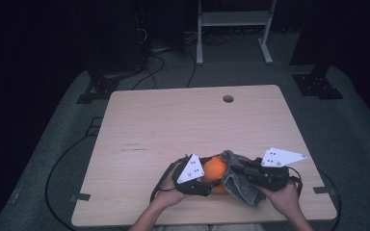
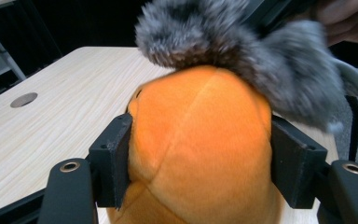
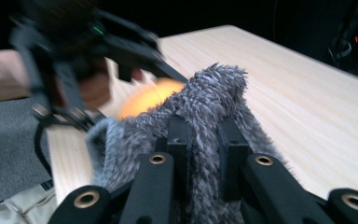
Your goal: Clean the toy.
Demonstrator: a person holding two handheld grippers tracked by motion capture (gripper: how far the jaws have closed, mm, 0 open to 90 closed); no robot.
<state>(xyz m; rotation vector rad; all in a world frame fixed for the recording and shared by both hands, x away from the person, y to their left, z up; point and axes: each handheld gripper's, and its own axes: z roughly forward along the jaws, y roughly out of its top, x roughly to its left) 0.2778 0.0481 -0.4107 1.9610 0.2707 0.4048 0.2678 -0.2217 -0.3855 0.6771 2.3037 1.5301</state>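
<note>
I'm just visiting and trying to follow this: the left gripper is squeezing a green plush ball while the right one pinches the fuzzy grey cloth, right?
Not quite: the plush ball is orange, not green, as the left gripper view shows. The rest holds: the left gripper squeezes it, and the right gripper pinches the fuzzy grey cloth.

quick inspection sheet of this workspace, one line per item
surface: light wooden table, round hole near its far edge
job's things: orange plush ball; grey furry cloth draped on it
clutter: nothing seen
grippers: left claw pads against the ball's sides; right claw shut on the cloth
cables: black cable looping off the table's left side
surroundings: dark room, white metal frame behind
</note>
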